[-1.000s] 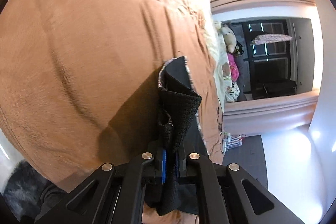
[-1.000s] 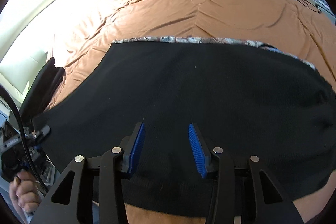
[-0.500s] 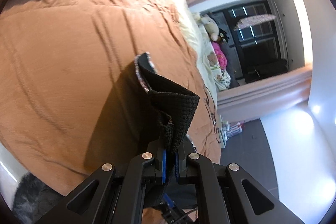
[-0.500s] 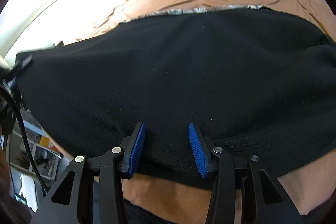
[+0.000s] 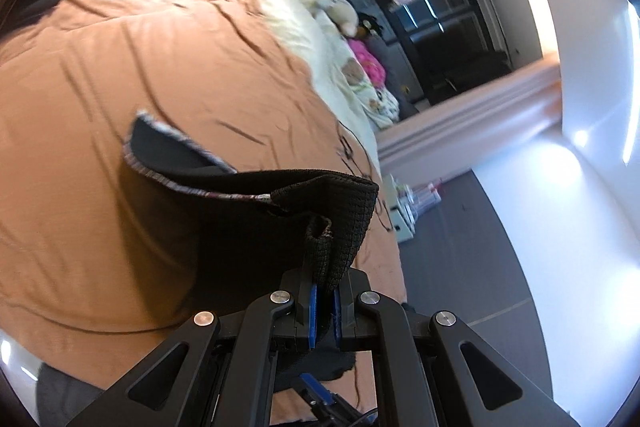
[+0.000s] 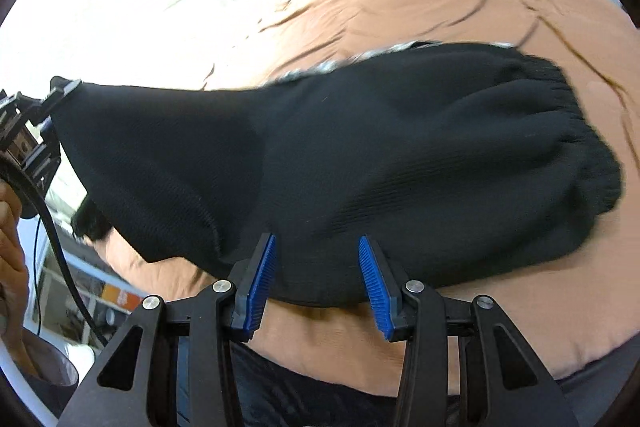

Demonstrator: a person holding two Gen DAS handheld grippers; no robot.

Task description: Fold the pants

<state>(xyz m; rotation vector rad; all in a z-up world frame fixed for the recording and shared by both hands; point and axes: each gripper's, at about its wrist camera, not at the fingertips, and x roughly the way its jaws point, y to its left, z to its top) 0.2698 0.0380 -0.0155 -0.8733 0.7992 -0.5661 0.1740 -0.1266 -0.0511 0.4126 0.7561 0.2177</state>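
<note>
Black knit pants [image 6: 380,147] with a patterned hem lie across an orange-brown bedspread [image 6: 440,7]. My left gripper [image 5: 325,291] is shut on a bunched corner of the pants [image 5: 240,211] and holds that end raised off the bed. In the right wrist view the left gripper [image 6: 60,91] shows at the far left, with the fabric stretched from it. My right gripper [image 6: 316,267] stands open over the near edge of the pants; the blue pads [image 6: 260,271] do not press the cloth. The elastic waistband bunches at the right.
Pale bedding and soft toys [image 5: 340,11] lie at the head of the bed. A person's hand [image 6: 10,227] and a black cable [image 6: 60,259] sit at the left. Dark floor [image 5: 460,247] and a low shelf of small items [image 5: 404,211] border the bed.
My left gripper has risen and rolled, lifting its end of the pants clear of the bedspread. My right gripper has slid back toward the near edge of the pants, staying open.
</note>
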